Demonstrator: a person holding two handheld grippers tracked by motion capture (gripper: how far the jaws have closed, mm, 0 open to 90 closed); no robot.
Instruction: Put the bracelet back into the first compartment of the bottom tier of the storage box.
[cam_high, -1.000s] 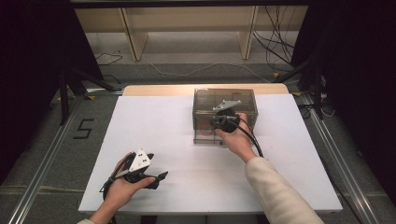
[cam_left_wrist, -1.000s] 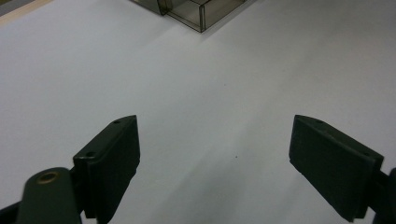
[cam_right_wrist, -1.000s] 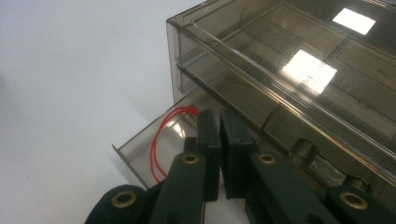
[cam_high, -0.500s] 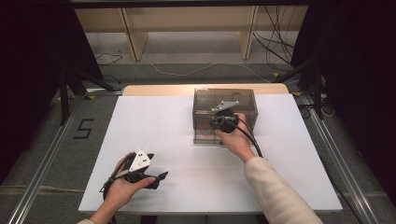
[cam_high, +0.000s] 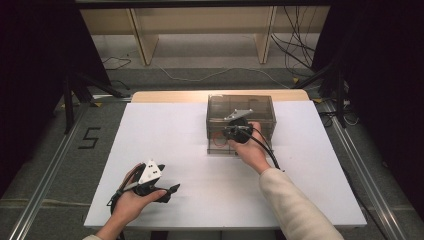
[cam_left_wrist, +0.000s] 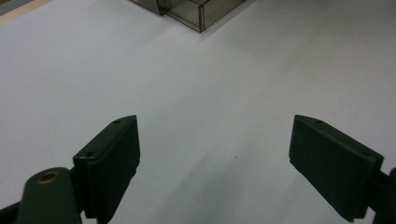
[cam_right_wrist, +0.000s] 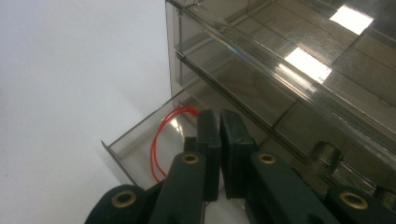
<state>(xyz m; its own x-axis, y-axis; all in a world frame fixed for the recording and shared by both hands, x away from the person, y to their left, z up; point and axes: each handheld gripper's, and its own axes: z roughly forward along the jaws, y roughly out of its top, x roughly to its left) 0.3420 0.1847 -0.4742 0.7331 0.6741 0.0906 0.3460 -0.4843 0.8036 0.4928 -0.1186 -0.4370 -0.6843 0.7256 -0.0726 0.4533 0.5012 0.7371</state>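
Little has changed: the right gripper (cam_right_wrist: 219, 140) stays pinched shut at the open bottom drawer (cam_right_wrist: 140, 149) holding a red loop (cam_right_wrist: 161, 135), the left gripper (cam_left_wrist: 215, 158) rests agape, so I judge a pause

The person's left hand (cam_high: 131, 202) rests low and near the body, holding the left gripper (cam_high: 167, 192) with its jaws spread wide; the right arm (cam_high: 295, 207), in a pale sleeve, reaches forward. The right hand (cam_high: 250, 147) holds the right gripper (cam_right_wrist: 219, 154), its jaws pressed together with barely a slit between them.
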